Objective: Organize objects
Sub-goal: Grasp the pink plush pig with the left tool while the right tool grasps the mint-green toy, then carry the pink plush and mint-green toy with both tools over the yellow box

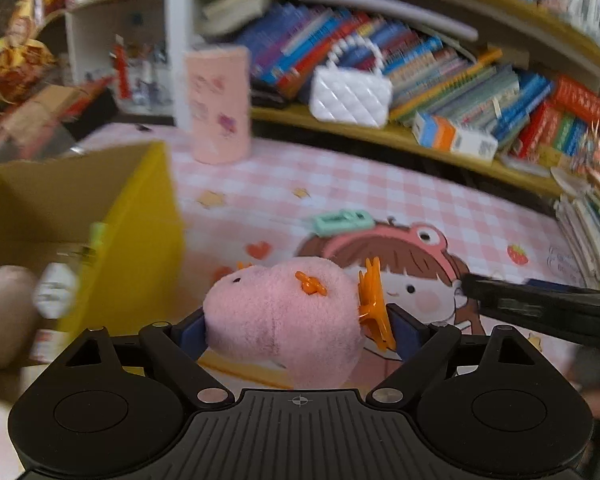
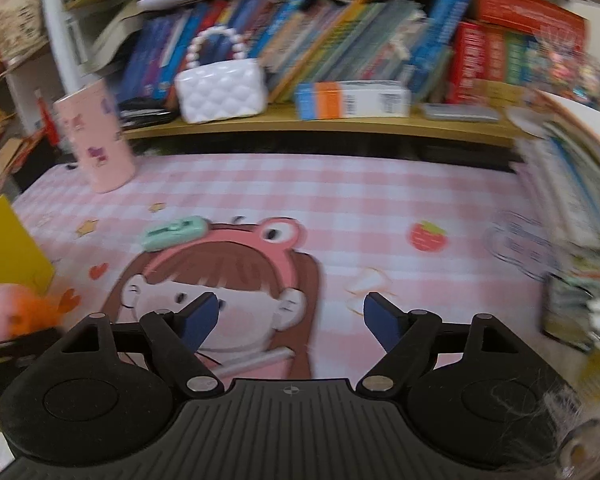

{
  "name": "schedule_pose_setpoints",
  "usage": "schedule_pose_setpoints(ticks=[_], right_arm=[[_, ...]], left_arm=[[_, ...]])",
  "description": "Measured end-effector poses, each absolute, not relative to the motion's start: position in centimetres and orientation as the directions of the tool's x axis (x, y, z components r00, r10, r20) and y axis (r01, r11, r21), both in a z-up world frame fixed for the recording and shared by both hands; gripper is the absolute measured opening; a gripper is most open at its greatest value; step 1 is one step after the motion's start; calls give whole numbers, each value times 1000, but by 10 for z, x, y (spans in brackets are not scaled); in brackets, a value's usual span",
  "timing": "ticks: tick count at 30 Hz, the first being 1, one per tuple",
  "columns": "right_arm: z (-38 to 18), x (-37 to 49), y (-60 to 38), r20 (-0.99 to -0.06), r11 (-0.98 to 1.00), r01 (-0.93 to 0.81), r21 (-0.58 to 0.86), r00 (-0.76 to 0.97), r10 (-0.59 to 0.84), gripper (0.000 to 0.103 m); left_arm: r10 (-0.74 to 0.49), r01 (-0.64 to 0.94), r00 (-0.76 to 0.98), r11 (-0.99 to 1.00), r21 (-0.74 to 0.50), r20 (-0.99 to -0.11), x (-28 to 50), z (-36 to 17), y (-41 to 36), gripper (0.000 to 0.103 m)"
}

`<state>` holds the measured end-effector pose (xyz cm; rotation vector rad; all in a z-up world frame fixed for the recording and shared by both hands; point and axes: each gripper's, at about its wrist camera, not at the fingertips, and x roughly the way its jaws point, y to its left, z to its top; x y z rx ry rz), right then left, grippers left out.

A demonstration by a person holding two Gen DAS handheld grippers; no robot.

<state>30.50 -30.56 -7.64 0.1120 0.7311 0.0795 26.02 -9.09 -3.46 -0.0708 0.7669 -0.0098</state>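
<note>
My left gripper (image 1: 296, 330) is shut on a pink plush toy (image 1: 284, 312) with orange fins, held above the pink checked mat (image 1: 380, 188), just right of a yellow cardboard box (image 1: 140, 216). The box holds a beige plush (image 1: 4, 312) and a small bottle (image 1: 56, 288). A mint green clip (image 1: 342, 222) lies on the mat beyond the plush. My right gripper (image 2: 290, 316) is open and empty over the mat's cartoon girl. In the right wrist view the pink plush (image 2: 4, 312) shows at the far left, beside the yellow box (image 2: 8, 252), and the mint clip (image 2: 174, 232) lies ahead left.
A pink patterned tumbler (image 1: 220, 104) stands at the mat's back left. A low wooden shelf (image 2: 340, 124) behind carries a white quilted handbag (image 2: 222, 90), a white-and-orange box (image 2: 352, 100) and rows of books. Stacked books (image 2: 572, 200) crowd the right edge. The right gripper (image 1: 540, 304) reaches in at right.
</note>
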Motion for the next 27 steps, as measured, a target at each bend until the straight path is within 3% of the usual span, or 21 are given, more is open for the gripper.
schedule_pose_setpoints(ticks=[5, 11, 17, 20, 27], right_arm=[[-90, 336, -268, -639, 978, -166, 125, 741, 208, 80], [-103, 384, -218, -611, 961, -267, 76, 749, 256, 80], [-117, 420, -200, -634, 965, -259, 46, 739, 229, 78], [-122, 427, -201, -655, 963, -266, 51, 719, 234, 66], [-102, 404, -218, -610, 971, -228, 71, 760, 223, 66]], left_arm=[[-21, -54, 780, 994, -100, -625, 233, -8, -69, 90], [9, -87, 787, 992, -95, -617, 216, 2, -61, 90], [14, -92, 790, 991, -96, -613, 208, 4, -58, 90], [14, -97, 797, 990, -106, -604, 205, 7, -56, 90], [-18, -59, 807, 992, -111, -590, 198, 10, -57, 90]])
